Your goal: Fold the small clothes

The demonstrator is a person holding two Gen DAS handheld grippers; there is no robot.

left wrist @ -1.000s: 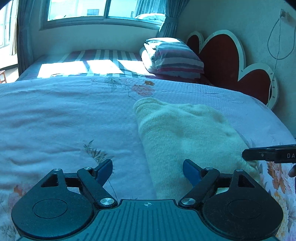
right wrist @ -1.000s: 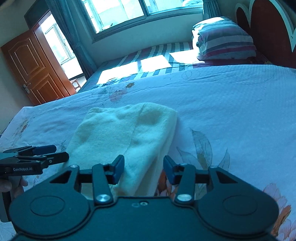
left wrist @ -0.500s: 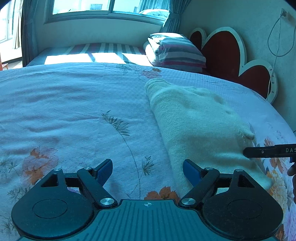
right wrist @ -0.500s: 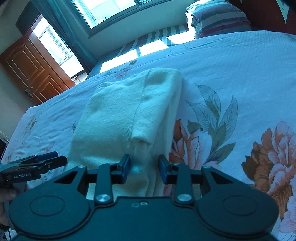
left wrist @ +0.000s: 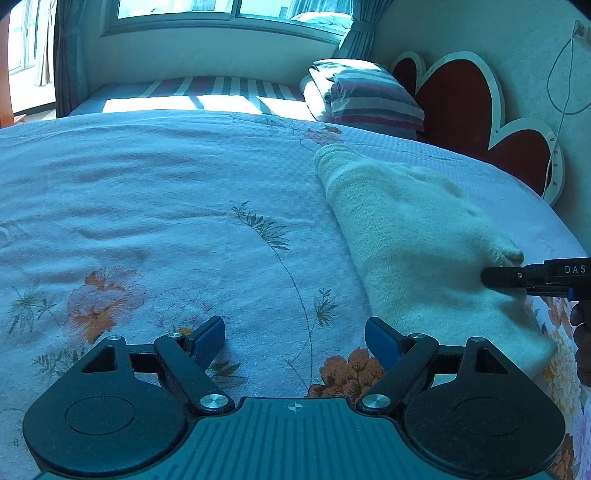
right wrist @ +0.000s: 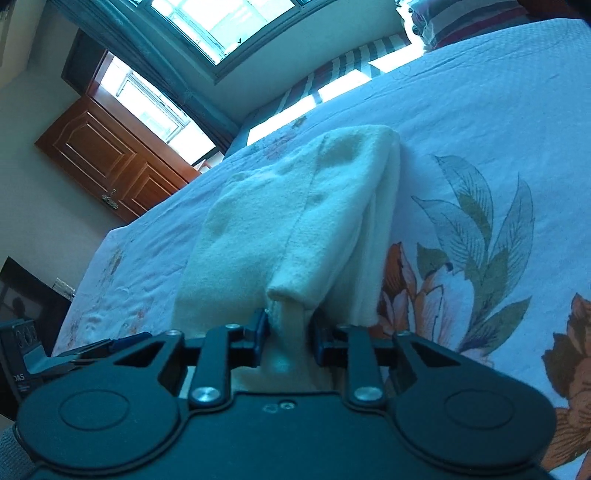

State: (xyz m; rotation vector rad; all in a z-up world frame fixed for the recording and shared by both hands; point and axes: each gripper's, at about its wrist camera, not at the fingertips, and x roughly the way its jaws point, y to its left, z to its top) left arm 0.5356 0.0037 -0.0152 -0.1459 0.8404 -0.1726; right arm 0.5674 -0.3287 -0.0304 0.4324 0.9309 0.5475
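Observation:
A cream knitted garment [left wrist: 413, 236] lies folded lengthwise on the floral bedspread [left wrist: 155, 206]. My left gripper [left wrist: 295, 338] is open and empty, low over the bedspread just left of the garment's near end. My right gripper [right wrist: 286, 326] is shut on the garment's near edge [right wrist: 288, 295], with cloth bunched between the fingers. In the left wrist view the right gripper [left wrist: 517, 277] comes in from the right, pressed into the garment's near right corner. The left gripper also shows at the lower left of the right wrist view [right wrist: 99, 345].
A striped pillow and folded bedding [left wrist: 365, 96] lie at the far end by a red heart-shaped headboard [left wrist: 458, 99]. A window [left wrist: 229, 7] and a wooden door [right wrist: 110, 162] stand beyond the bed. The bedspread stretches wide to the left.
My right gripper moved down onto the garment's near edge and closed on it, tilting as it went. My left gripper drew back and left off the garment, staying open.

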